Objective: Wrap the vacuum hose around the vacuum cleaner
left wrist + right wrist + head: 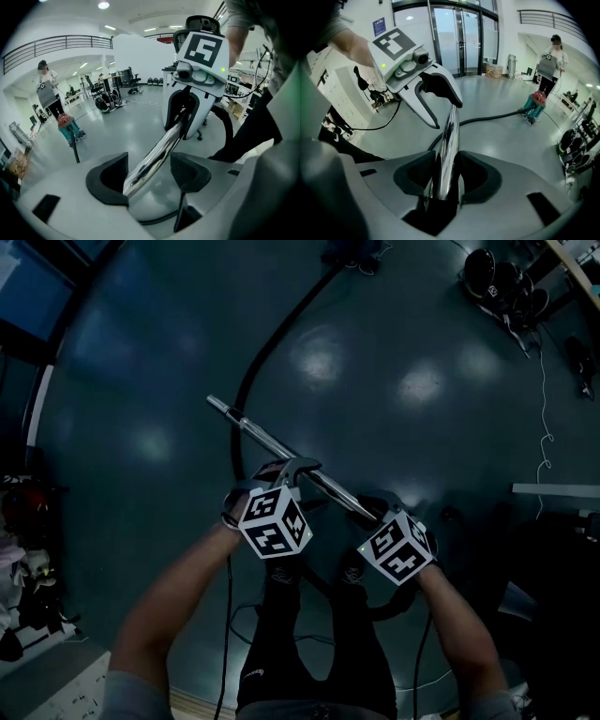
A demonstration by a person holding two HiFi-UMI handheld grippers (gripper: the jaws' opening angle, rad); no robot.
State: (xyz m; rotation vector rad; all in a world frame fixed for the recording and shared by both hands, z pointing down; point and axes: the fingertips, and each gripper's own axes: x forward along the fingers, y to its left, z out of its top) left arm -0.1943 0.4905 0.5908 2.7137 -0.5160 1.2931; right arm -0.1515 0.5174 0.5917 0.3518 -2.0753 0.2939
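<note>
Glossy grey floor (375,362) of an open hall, with ceiling lights mirrored on it as pale patches. The head view is dark. It shows the metal tube (267,440) slanting above the floor in front of my legs, and the black hose (262,345) curving off toward the top edge.

The left tool (292,470) is at the tube's middle. Its pads are spread and the tube runs between them, close to one pad and clear of the other. The right tool (375,512) is at the end nearer me, its pads pinched onto the tube from both sides.

Only the gripper views show the following:
- The vacuum cleaner (536,105), teal body and red top, stands on the floor well apart from me. The hose lies along the floor up to it and is not wrapped.
- A person (551,63) stands just behind the cleaner.
- The right gripper view alone shows the glass doors (459,37).
- The left gripper view alone shows the gallery railing (56,44).
</note>
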